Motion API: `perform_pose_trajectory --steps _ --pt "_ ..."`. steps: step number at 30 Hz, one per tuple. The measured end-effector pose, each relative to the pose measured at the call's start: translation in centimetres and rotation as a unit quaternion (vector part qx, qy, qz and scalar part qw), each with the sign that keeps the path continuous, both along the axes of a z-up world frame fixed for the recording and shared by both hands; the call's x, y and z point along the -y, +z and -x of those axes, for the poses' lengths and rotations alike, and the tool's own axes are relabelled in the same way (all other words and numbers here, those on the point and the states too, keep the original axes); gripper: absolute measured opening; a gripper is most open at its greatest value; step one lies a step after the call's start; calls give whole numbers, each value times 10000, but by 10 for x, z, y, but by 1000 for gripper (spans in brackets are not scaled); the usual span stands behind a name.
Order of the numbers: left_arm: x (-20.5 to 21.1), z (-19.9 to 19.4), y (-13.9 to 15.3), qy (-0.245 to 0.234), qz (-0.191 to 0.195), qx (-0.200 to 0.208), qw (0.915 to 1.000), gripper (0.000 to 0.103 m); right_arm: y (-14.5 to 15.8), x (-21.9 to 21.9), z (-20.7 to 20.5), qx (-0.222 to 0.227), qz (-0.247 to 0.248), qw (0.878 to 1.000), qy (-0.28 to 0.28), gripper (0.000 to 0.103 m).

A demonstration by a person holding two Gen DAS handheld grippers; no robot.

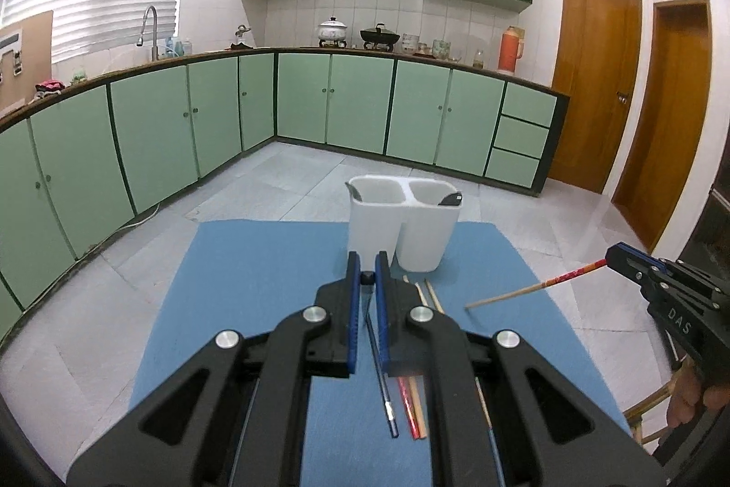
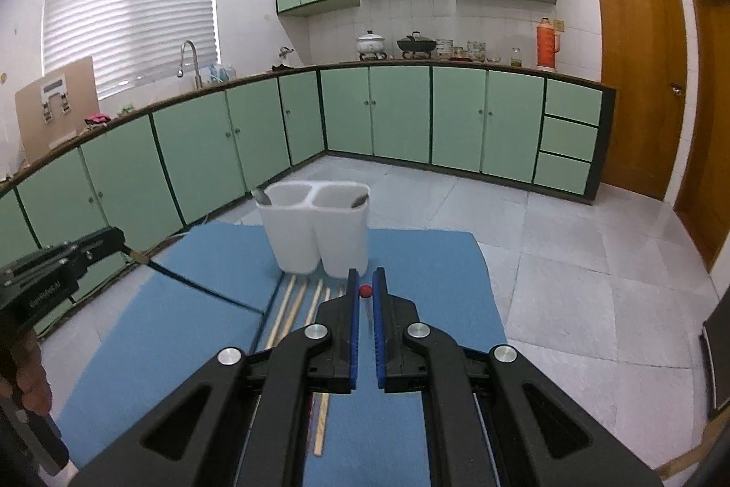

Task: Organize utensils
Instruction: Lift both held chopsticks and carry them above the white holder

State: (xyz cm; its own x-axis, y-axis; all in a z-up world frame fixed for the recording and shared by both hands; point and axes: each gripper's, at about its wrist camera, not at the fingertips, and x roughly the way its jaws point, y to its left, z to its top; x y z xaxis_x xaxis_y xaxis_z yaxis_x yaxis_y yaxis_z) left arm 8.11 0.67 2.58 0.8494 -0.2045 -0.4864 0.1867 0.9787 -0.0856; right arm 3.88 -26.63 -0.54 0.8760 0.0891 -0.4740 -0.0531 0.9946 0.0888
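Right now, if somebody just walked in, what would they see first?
Probably the white holder with two cups, standing at the far end of the blue mat, a spoon poking out of each cup. Next, each gripper is pinching one chopstick: the right gripper holds a red-patterned chopstick in the air, and the left gripper holds a dark chopstick. More chopsticks lie on the mat.

One white two-compartment utensil holder (image 1: pixel 401 229); two spoons (image 2: pixel 261 196) counted inside it; two chopsticks held, one dark chopstick (image 2: pixel 205 290), one red-patterned chopstick (image 1: pixel 538 288).
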Motion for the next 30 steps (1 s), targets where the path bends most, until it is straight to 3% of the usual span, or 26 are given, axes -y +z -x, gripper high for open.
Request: perform_pose_trajectory --steps 16,30 --pt "-3 -20 20 -82 227 118 9996 6 25 -2 -33 -11 -125 9992 386 5" --pt "-6 -30 45 -95 335 409 9986 6 56 2 -48 299 -116 9981 526 5"
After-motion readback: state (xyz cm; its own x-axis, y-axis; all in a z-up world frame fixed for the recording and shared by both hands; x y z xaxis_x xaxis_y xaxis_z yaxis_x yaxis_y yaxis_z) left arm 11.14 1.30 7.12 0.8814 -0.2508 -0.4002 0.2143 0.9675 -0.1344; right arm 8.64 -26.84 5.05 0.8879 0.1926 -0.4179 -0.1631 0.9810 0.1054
